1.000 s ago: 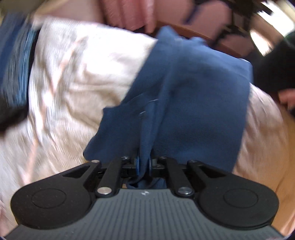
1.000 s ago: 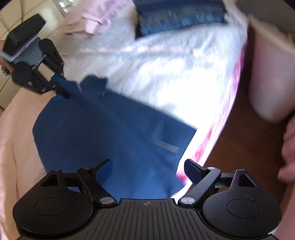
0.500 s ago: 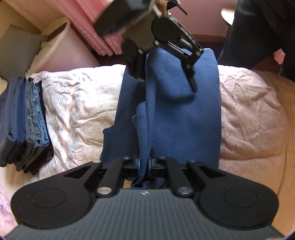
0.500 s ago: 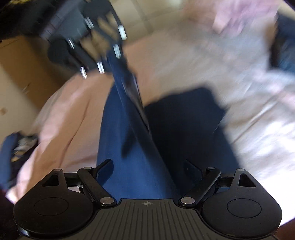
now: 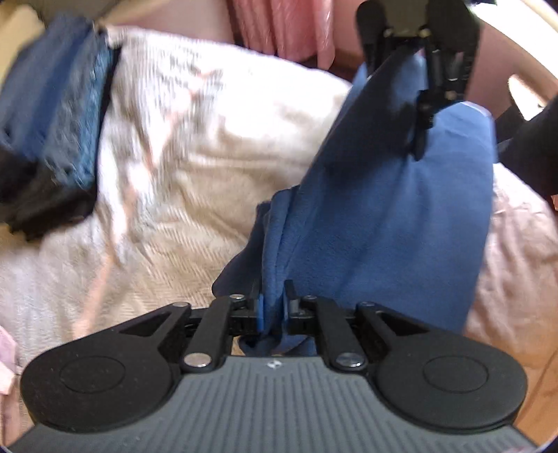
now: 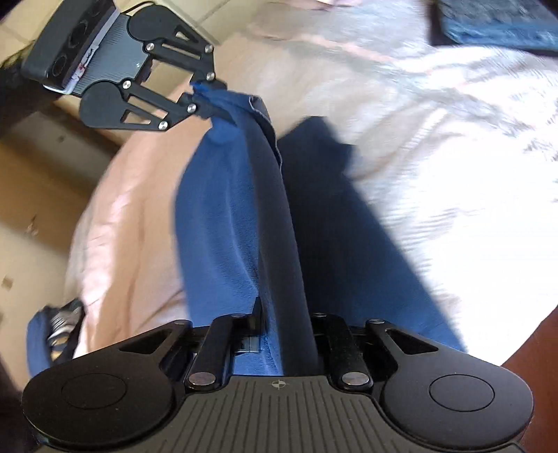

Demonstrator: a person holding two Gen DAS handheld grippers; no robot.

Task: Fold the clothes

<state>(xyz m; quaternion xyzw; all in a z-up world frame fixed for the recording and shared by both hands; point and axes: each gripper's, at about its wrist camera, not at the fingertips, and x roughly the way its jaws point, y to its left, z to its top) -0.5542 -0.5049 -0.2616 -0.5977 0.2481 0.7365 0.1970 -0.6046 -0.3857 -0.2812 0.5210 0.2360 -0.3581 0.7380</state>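
A blue garment [image 5: 383, 216] hangs in a long fold over the bed, stretched between both grippers. My left gripper [image 5: 273, 299] has one end of the cloth pinched between its jaws, which are opening slightly. In the right wrist view that left gripper [image 6: 204, 92] sits at the upper left, clamped on the garment's corner [image 6: 223, 101]. My right gripper [image 6: 284, 313] is closing its jaws on the other end of the fold [image 6: 279, 244]. The left wrist view shows the right gripper [image 5: 418, 139] at the top right, its fingers on the cloth.
A cream knitted bedspread [image 5: 191, 174] covers the bed, with a pink blanket [image 5: 516, 261] beside it. A stack of folded jeans [image 5: 52, 104] lies at the bed's far end, also seen as the stack of jeans [image 6: 495, 21]. Pink curtains [image 5: 286, 31] hang behind.
The right gripper's jaws, wide apart before, have come together on the blue fold. The left gripper keeps its hold on the cloth, and the garment now runs taut between the two.
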